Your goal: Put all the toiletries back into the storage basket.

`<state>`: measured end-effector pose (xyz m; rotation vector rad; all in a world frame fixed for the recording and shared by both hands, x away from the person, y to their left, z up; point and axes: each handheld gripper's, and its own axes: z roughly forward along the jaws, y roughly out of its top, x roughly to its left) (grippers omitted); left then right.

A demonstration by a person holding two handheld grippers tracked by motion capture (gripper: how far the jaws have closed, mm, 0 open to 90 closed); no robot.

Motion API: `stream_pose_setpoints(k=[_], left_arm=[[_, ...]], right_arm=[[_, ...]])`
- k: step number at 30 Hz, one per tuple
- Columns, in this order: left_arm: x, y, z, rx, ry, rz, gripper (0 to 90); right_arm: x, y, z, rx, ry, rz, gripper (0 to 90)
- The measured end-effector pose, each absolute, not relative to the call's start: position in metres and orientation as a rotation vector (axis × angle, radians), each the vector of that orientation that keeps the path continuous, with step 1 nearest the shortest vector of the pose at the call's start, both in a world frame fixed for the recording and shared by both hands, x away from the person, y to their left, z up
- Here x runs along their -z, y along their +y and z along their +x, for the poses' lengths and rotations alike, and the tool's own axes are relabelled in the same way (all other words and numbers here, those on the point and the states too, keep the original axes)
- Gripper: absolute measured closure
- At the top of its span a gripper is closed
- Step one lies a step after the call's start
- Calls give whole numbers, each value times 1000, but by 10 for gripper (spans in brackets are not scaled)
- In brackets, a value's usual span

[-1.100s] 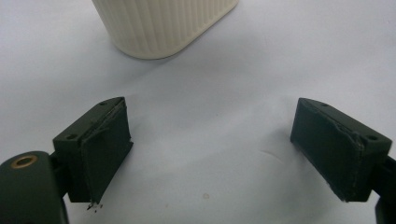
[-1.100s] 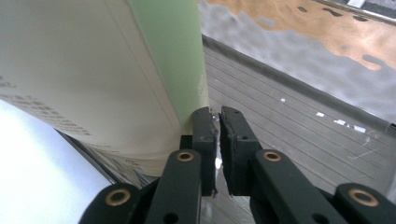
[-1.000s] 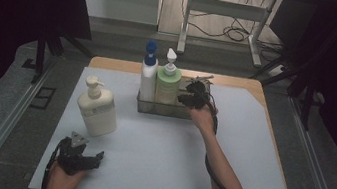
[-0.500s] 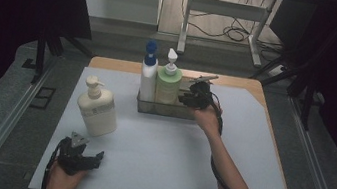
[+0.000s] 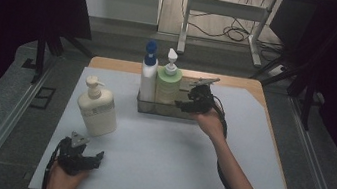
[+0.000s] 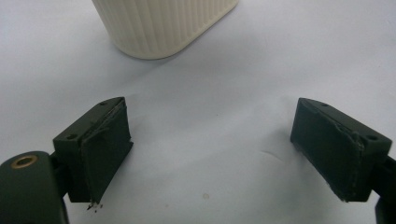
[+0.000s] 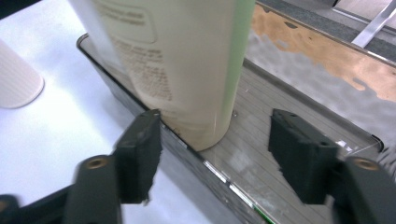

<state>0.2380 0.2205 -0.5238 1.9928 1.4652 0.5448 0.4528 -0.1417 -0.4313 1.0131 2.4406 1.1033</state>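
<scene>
Right gripper (image 5: 186,103) at frame centre, jaws just opening beside the green bottle (image 5: 169,82) in the tray (image 5: 154,108); left gripper (image 5: 94,157), lower left, gapes empty.

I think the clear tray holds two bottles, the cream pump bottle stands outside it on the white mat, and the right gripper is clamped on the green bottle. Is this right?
Not quite. The right gripper is not clamped on the green bottle: in the right gripper view its jaws, which have just been opening, stand apart and do not press on it. The clear tray does hold two bottles, and the cream pump bottle stands outside it on the white mat.
</scene>
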Motion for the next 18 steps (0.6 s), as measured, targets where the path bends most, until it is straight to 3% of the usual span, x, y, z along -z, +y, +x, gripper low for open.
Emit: stream_pose_setpoints(k=[11, 18], left_arm=[[524, 220, 238, -544, 1465, 1992, 118], [524, 221, 238, -542, 1465, 1993, 118]], right_arm=[[426, -148, 430, -1108, 2471, 943, 146], [428, -158, 414, -1103, 2475, 910, 116]])
